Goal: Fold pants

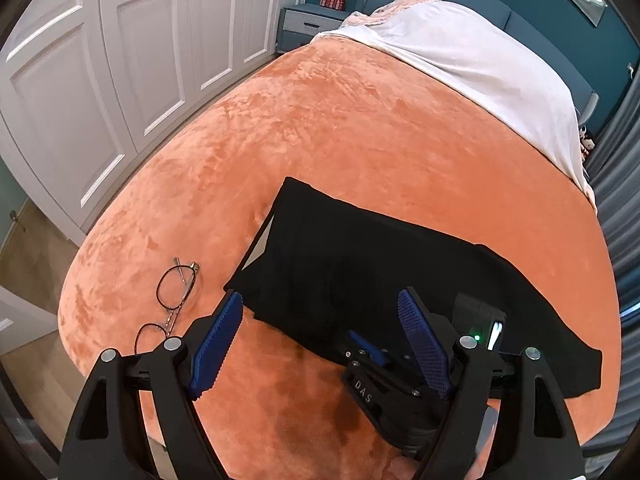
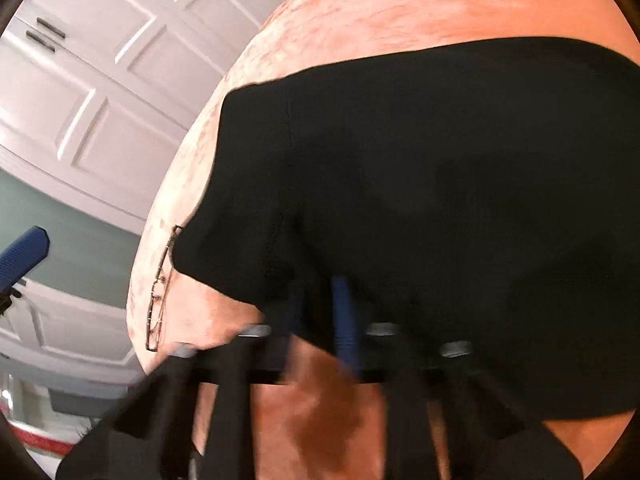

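The black pants (image 1: 360,264) lie folded into a wide band on the orange bed cover (image 1: 320,128). My left gripper (image 1: 320,336) is open and empty, held above the near edge of the pants, its blue pads (image 1: 218,340) spread wide. My right gripper (image 1: 370,354) shows in the left wrist view below it, low at the pants' near edge. In the blurred right wrist view the pants (image 2: 440,200) fill the frame and my right gripper (image 2: 320,312) has its blue fingers (image 2: 344,320) close together at the cloth's near hem; whether cloth is pinched I cannot tell.
A pair of eyeglasses (image 1: 172,300) lies on the cover left of the pants, also in the right wrist view (image 2: 162,288). A white sheet (image 1: 480,80) covers the bed's far end. White wardrobe doors (image 1: 100,80) stand left. A blue nightstand (image 1: 308,24) is at the back.
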{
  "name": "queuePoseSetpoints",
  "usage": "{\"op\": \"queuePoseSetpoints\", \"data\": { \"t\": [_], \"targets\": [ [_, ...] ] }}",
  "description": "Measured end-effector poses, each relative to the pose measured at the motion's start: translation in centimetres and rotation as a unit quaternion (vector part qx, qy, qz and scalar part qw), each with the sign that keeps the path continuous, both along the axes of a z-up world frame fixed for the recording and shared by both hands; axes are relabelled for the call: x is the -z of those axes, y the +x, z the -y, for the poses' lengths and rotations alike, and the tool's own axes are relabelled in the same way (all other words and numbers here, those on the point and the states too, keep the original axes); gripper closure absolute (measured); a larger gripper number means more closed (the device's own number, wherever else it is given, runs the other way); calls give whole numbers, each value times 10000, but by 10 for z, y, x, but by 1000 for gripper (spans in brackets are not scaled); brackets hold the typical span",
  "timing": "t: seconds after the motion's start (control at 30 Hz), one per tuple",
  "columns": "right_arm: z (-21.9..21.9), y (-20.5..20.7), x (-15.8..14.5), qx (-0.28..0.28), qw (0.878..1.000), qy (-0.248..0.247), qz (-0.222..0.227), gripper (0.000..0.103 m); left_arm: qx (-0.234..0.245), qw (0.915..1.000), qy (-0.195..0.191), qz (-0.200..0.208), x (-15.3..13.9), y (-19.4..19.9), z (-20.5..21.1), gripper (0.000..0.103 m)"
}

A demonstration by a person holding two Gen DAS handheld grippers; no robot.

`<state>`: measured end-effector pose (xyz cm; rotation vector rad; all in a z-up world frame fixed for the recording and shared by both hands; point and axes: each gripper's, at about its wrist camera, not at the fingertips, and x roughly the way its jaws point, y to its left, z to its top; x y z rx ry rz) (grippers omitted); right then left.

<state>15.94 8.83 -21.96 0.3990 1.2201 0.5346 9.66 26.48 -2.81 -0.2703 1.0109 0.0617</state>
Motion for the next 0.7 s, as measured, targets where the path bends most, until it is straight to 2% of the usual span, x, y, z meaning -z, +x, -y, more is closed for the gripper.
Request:
{"op": "queuePoseSetpoints", "data": {
  "t": [0.07,0.13,0.17,0.2,0.23,0.27,0.3,0.37,0.4,0.47,0.53,0.63,0.67,0.7],
  "targets": [
    [0,1,-10,94,9989,451,-121,98,8,10000,21,84,-6,1,0,26],
    [-10,0,-17,-26,9990,432,82,98,31,9999,12,145,-8,3,1,23],
    [-18,1,-10,-124,9995,241,137,93,30,9999,21,143,-9,6,3,21],
    [-28,2,0,-217,9997,91,31,93,30,9999,37,123,-8,7,4,21],
    [-27,2,9,-213,9996,151,-42,94,48,9999,49,99,-8,8,7,21],
    [-25,2,4,-130,9994,313,-6,92,66,9999,50,101,-9,9,10,21],
    [-14,-1,-3,-54,9984,567,-38,82,76,9999,52,115,-10,9,12,21],
    [21,-14,-16,56,9902,1395,-80,65,117,9998,57,116,-11,9,19,21],
    [40,-19,-22,164,9869,1602,-15,65,141,9998,59,113,-11,10,23,21],
    [105,-42,-35,654,9823,1729,304,65,197,9997,81,69,-7,12,36,21],
    [164,-58,-38,1190,9822,1348,537,65,341,9993,140,-22,4,18,58,20],
    [268,-79,-20,2080,9768,146,486,68,647,9966,387,-328,34,28,105,20],
    [300,-89,-9,2305,9723,-215,325,84,773,9946,521,-453,51,31,127,20],
    [326,-96,1,2417,9699,-221,192,103,844,9927,639,-579,64,33,141,20]
  ]
}}
